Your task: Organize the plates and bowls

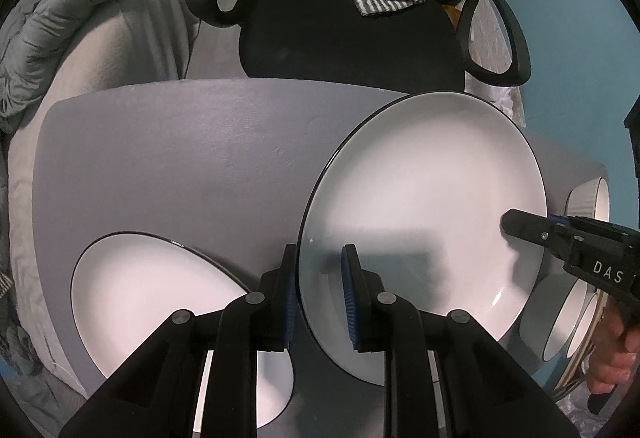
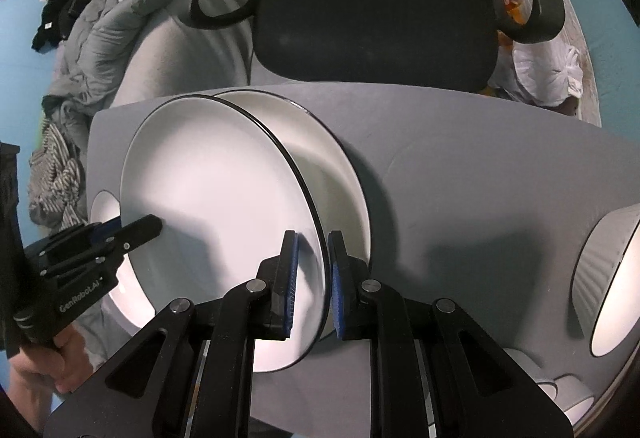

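A: How far along does this look, working left to right?

B: At the near left of the counter (image 1: 168,158) a white plate (image 1: 160,290) lies flat by itself. That one looks parked, though I can't say whether that's its final spot.

A: And the big one in the middle?

B: That large plate (image 1: 424,222) is tilted up off the counter, carried between both tools. The left gripper (image 1: 319,298) has its fingers (image 1: 352,302) closed to a narrow gap on the plate's near-left rim, one pad either side. The right gripper (image 2: 313,286) straddles the opposite rim the same way, its fingers nearly together with the edge between them.

A: Where is it headed?

B: The right wrist view shows another plate (image 2: 332,174) lying flat directly behind and under the raised one, so I'd judge it is being stacked there, or just lifted off; I cannot tell which.

A: And the bowls?

B: Well to the right, a ribbed bowl (image 2: 612,278) rests on its side. More bowls (image 1: 568,322) sit near the right edge, apparently nested.

A: So, progress?

B: Midway at best, I'd say. Plates are in three places rather than one stack, and the ribbed bowl lies apart from the other bowls.
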Demonstrator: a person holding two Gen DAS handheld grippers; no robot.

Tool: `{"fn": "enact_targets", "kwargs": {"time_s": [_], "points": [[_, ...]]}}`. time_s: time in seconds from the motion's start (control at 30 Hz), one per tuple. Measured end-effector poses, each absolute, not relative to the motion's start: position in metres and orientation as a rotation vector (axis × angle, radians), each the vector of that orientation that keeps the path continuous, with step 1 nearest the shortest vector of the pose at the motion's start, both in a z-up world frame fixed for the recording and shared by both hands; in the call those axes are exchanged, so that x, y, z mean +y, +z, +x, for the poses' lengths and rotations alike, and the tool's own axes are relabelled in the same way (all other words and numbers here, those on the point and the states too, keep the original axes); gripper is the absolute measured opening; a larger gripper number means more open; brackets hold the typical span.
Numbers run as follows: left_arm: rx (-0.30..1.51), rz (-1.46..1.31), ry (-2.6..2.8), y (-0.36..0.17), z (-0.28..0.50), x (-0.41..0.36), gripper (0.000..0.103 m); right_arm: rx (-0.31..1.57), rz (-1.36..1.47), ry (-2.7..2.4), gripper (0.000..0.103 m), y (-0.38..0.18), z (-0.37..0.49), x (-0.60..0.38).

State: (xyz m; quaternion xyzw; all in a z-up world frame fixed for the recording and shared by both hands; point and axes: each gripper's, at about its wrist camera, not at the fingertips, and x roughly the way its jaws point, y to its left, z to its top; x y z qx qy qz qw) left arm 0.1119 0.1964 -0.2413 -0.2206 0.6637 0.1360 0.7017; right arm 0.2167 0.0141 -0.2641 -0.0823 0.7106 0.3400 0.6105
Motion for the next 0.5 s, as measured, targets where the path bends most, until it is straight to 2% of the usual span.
{"fn": "enact_targets", "kwargs": {"time_s": [0.3, 0.4, 0.5], "points": [[1.488, -0.467, 0.310, -0.2466, 0.1152, 0.1892, 0.019, 1.667, -0.240, 0.734, 0.017, -0.2704, 0.2234, 0.0180], [1.484, -0.463, 0.305, -0.2460, 0.1148, 0.1891, 0.019, 1.687, -0.244, 0.738, 0.022, -0.2710, 0.2261, 0.0198], [1.484, -0.445, 0.296, -0.2451, 0.1146, 0.1882, 0.019, 1.719, -0.242, 0.737, 0.034, -0.2703, 0.2260, 0.0244]]}}
